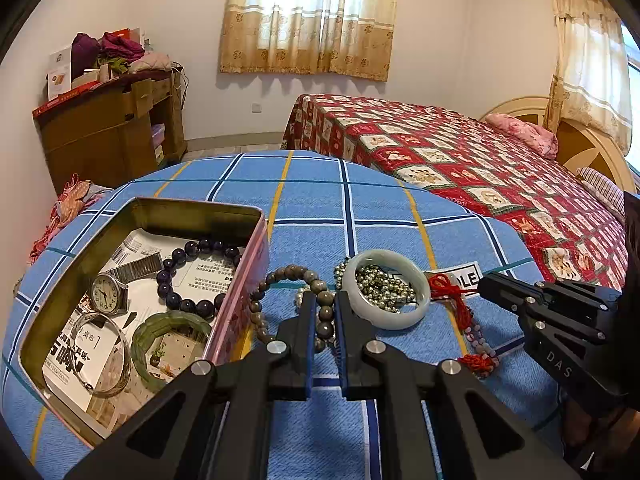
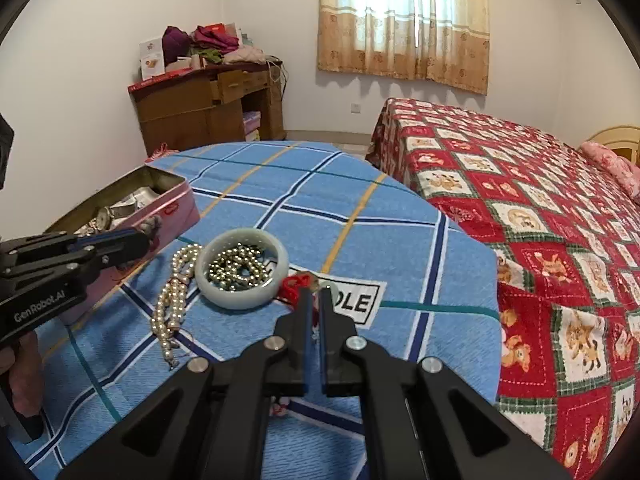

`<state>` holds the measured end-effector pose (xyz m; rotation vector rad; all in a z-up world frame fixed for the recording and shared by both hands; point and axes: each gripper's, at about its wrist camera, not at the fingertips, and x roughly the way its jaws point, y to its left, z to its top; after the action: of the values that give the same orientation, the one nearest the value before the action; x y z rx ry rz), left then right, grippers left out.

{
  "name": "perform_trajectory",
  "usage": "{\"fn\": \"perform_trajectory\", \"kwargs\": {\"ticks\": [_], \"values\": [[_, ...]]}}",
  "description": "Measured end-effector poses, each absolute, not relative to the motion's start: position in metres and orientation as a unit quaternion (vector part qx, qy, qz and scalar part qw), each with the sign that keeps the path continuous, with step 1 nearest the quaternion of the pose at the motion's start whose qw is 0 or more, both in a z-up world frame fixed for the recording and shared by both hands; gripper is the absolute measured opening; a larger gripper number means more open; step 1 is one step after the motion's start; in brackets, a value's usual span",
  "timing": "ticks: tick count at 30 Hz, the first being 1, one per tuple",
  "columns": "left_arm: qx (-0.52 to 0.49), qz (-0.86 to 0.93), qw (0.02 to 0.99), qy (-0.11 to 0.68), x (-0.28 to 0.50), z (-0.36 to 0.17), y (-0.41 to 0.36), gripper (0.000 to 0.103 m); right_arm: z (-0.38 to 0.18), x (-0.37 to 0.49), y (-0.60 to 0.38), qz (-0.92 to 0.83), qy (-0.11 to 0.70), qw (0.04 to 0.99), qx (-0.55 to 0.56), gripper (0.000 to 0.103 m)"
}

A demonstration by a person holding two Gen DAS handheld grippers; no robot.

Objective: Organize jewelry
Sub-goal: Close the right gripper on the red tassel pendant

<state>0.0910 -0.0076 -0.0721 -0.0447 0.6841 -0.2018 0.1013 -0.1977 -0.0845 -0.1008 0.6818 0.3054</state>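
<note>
Now, left tool (image 1: 323, 312) clenched on brown bead bracelet (image 1: 320, 312) beside tin (image 1: 248, 272), right tool (image 2: 316, 304) clamping red-tasselled strand (image 2: 296, 286).

On the side of the left gripper (image 2: 142, 240), seen at the left edge of the right wrist view, "GenRobot.AI" is printed in pale letters. On the body of the right gripper (image 1: 486, 282), at the right edge of the left wrist view, the letters "DAS" are read, running down the black casing. On a white label (image 2: 360, 302) sewn to the blue checked cloth (image 2: 320, 208), near the centre of the right wrist view, bold black letters "OLE" are shown; the label's start is covered. Inside the tin (image 1: 160, 210), at lower left of the left wrist view, printed paper (image 1: 208, 276) with Chinese characters is seen, too small to be read. The dial of the watch (image 1: 105, 293) bears numerals, too small to be told.
</note>
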Motion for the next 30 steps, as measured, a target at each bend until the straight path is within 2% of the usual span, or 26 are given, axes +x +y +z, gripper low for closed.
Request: {"fn": "perform_trajectory", "kwargs": {"ticks": [3,4,5,7,18,19,20,30], "values": [[-0.022,-0.099,0.937,0.335,0.091,-0.072,-0.008,0.008,-0.085,0.102,-0.195,0.148,0.335,0.929,-0.057,0.005],[-0.022,-0.100,0.937,0.335,0.091,-0.072,-0.007,0.008,-0.085,0.102,-0.194,0.148,0.336,0.928,-0.062,0.013],[-0.021,-0.100,0.936,0.336,0.091,-0.072,-0.007,0.008,-0.086,0.102,-0.192,0.147,0.340,0.927,-0.067,0.028],[-0.022,-0.100,0.936,0.337,0.092,-0.072,-0.007,0.008,-0.085,0.102,-0.191,0.142,0.341,0.926,-0.073,0.037],[-0.025,-0.105,0.934,0.342,0.094,-0.075,-0.008,0.008,-0.096,0.113,-0.165,0.136,0.370,0.906,-0.155,0.037],[-0.025,-0.105,0.934,0.341,0.094,-0.075,-0.008,0.008,-0.098,0.114,-0.162,0.135,0.377,0.901,-0.165,0.025],[-0.026,-0.106,0.934,0.341,0.094,-0.075,-0.008,0.008,-0.100,0.115,-0.162,0.130,0.380,0.900,-0.169,0.006],[-0.026,-0.110,0.944,0.309,0.078,-0.063,-0.006,0.008,-0.074,0.095,-0.173,0.138,0.350,0.918,-0.126,0.006]]}}
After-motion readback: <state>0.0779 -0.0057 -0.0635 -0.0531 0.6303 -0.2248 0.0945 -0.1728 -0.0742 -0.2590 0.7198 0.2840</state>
